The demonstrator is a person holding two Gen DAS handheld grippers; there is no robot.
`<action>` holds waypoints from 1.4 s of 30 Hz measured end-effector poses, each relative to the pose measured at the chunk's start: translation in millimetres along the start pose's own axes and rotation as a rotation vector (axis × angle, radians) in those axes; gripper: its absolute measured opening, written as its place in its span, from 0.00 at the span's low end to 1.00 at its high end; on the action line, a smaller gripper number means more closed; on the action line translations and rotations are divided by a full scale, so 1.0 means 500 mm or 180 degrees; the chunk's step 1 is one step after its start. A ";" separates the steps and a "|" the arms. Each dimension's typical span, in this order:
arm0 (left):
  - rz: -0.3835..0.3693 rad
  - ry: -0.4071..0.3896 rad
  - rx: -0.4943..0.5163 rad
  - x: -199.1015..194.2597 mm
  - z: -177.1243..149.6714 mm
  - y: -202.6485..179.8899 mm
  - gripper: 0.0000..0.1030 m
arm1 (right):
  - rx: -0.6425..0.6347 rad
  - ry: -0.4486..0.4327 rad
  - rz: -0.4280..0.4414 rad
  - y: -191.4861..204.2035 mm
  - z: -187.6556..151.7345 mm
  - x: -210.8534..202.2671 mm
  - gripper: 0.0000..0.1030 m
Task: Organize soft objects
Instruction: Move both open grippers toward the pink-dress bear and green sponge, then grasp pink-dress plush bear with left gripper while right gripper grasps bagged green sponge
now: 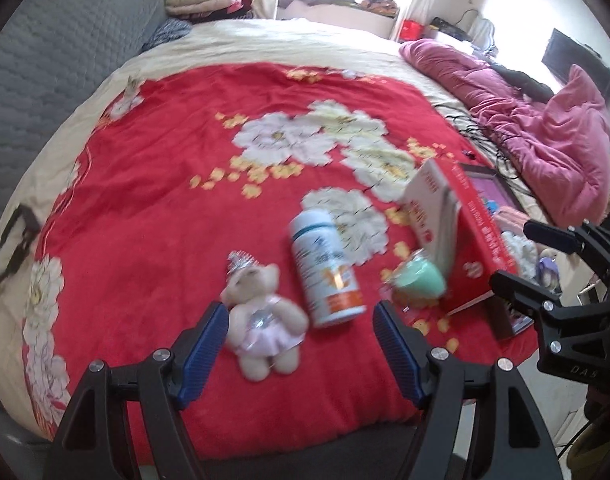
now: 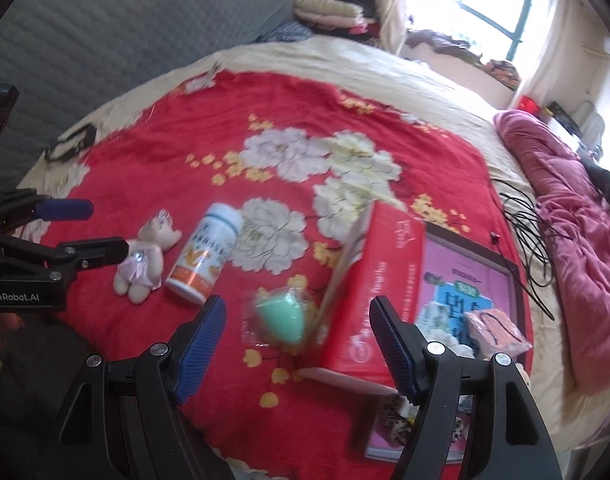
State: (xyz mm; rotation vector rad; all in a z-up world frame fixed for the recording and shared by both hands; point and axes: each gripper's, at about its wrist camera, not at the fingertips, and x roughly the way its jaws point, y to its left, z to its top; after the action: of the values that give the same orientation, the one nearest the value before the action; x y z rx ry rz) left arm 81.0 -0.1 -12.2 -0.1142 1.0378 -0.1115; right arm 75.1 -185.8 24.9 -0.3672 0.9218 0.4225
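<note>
Fingers on our left gripper point(image 1: 301, 332) are spread and empty above the bed point(image 1: 153, 184), the small teddy bear point(image 1: 261, 316) lying just inside the left one, its length running away from us. Our right gripper point(image 2: 297, 340) also gapes empty over the green soft egg point(image 2: 283, 316). Both point steeply down; the left is nearer the bear.

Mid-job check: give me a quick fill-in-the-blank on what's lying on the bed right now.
The bottle lies on its ____.
The toy bear wears a ____ dress.
Between the bottle and the red box sits a wrapped ____ egg-shaped sponge.
Both grippers' jaws stand ____, holding nothing.

Missing words: side; pink; green; open
</note>
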 end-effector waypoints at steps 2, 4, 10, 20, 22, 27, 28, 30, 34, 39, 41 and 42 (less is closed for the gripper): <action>0.0001 0.0046 -0.0048 0.006 -0.014 0.017 0.72 | -0.0092 0.0084 0.0012 0.016 0.002 0.020 0.73; 0.0010 0.0099 -0.0094 0.015 -0.022 0.030 0.72 | -0.0176 0.0174 0.0016 0.030 0.003 0.043 0.73; 0.0006 0.0231 -0.0230 0.055 -0.029 0.065 0.72 | -0.0406 0.0430 0.0002 0.060 0.001 0.110 0.73; -0.0053 0.0515 -0.0494 0.139 -0.035 0.096 0.72 | -0.1179 0.0885 -0.0229 0.096 -0.013 0.220 0.73; -0.0043 0.0548 -0.0510 0.154 -0.033 0.095 0.72 | -0.1341 0.0952 -0.0303 0.099 -0.019 0.239 0.73; 0.0034 0.0580 -0.0560 0.182 -0.026 0.101 0.72 | -0.1533 0.1022 -0.0377 0.100 -0.023 0.265 0.73; 0.0057 0.0583 -0.0567 0.188 -0.025 0.102 0.72 | -0.1574 0.1035 -0.0383 0.100 -0.024 0.270 0.73; 0.0037 0.0612 -0.0584 0.200 -0.023 0.103 0.72 | -0.1654 0.1070 -0.0402 0.102 -0.026 0.283 0.73; 0.0042 0.0606 -0.0537 0.215 -0.020 0.096 0.74 | -0.1698 0.1121 -0.0341 0.102 -0.029 0.300 0.65; -0.0021 0.0558 -0.0503 0.223 -0.013 0.084 0.66 | -0.1673 0.1120 -0.0312 0.103 -0.022 0.309 0.52; -0.0082 0.0537 -0.0490 0.224 -0.008 0.076 0.52 | -0.1600 0.1136 -0.0235 0.099 -0.016 0.311 0.47; -0.0098 0.0530 -0.0480 0.224 -0.006 0.072 0.40 | -0.1586 0.1139 -0.0232 0.099 -0.015 0.312 0.46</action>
State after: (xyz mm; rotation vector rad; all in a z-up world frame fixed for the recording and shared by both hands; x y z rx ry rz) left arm 136.4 19.2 -114.3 -0.2612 1.2107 -0.0712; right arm 128.8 -116.8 -113.8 -0.9520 1.1423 0.5286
